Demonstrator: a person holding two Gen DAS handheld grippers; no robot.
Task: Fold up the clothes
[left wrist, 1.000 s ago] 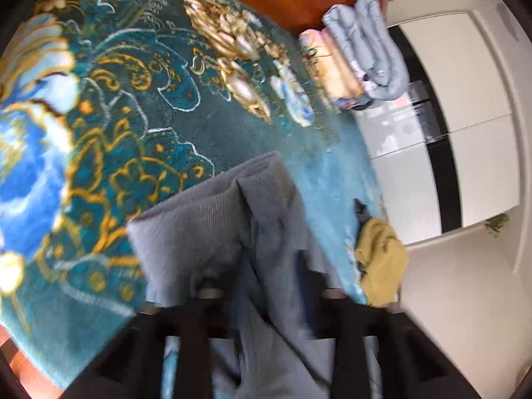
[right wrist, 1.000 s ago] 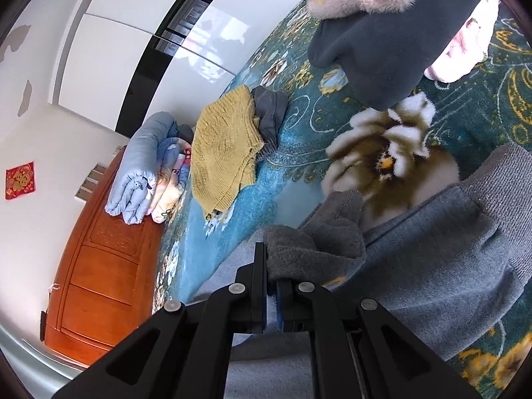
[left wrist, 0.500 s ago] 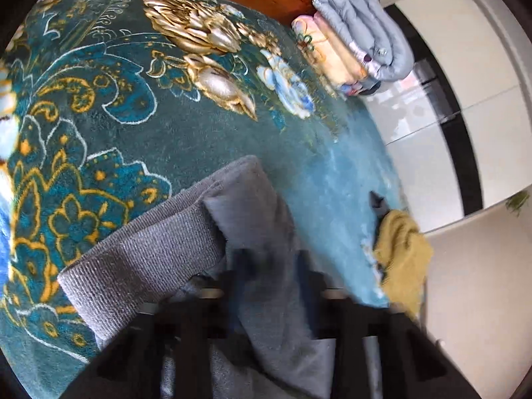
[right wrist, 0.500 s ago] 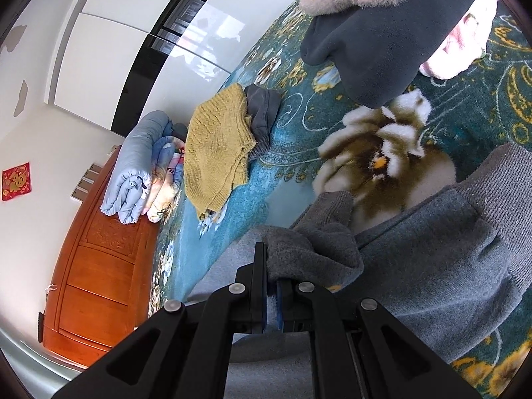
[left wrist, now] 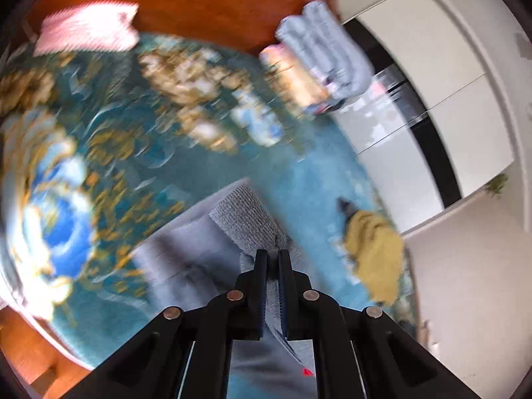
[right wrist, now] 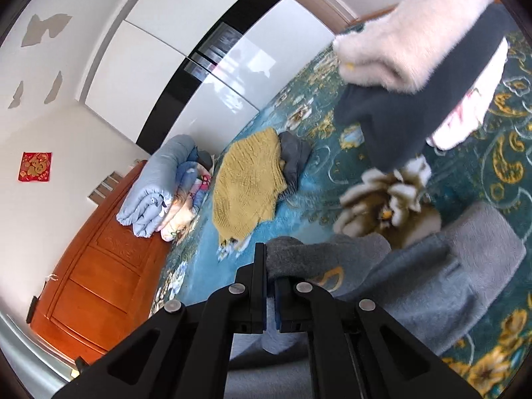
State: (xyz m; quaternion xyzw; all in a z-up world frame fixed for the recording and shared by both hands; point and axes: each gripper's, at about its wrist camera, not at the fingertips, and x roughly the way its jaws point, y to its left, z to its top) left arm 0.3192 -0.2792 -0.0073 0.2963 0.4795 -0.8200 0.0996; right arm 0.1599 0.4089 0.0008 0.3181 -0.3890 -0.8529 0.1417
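Right gripper (right wrist: 270, 259) pinches grey sweater (right wrist: 432, 276) (on teal bedspread (right wrist: 332, 179)).

Each view looks forward along its own two black fingers, from close above a bed covered by a teal blanket with gold and blue flowers (left wrist: 139, 126) (right wrist: 339, 153). The left wrist view faces the orange wooden headboard (left wrist: 212, 3) and is blurred across most of the bedding. The right wrist view faces the white wardrobe doors (right wrist: 186, 66), with the headboard (right wrist: 99, 272) at lower left. Both views share the rolled pale-blue quilt (left wrist: 329, 43) (right wrist: 156, 186), the mustard-yellow knitted sweater (left wrist: 375, 252) (right wrist: 249, 183) and the grey fleece garment (left wrist: 206, 252) (right wrist: 432, 286) nearest the lenses.
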